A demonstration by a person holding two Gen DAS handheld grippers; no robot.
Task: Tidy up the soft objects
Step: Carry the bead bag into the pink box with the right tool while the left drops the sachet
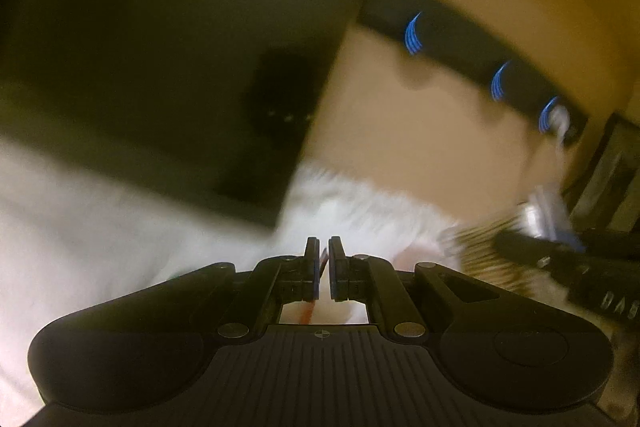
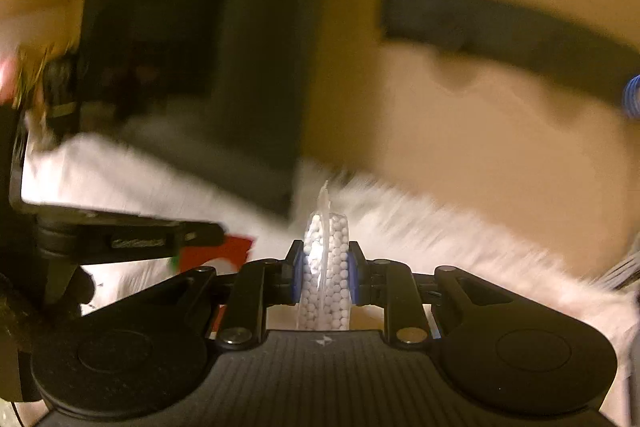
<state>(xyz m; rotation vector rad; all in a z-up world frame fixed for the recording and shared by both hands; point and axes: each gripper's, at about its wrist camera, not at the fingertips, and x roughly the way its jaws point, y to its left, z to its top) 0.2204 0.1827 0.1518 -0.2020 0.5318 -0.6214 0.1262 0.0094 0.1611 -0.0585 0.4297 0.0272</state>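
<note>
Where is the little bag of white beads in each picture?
Left wrist view: the bag of white beads is not clearly visible; the right gripper at the right edge is too blurred to show what it holds.
Right wrist view: bag of white beads, low centre, pinched upright by the right gripper.
Shared landmark: the white fluffy rug.

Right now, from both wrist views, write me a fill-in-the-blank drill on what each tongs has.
1. The right tongs are shut on a clear bag of small ____ beads.
2. The left tongs have their jaws almost ____.
3. Under both lies a fluffy ____ surface.
4. The dark strip on the wall carries ____ lights.

Missing: white; together; white; blue
</note>
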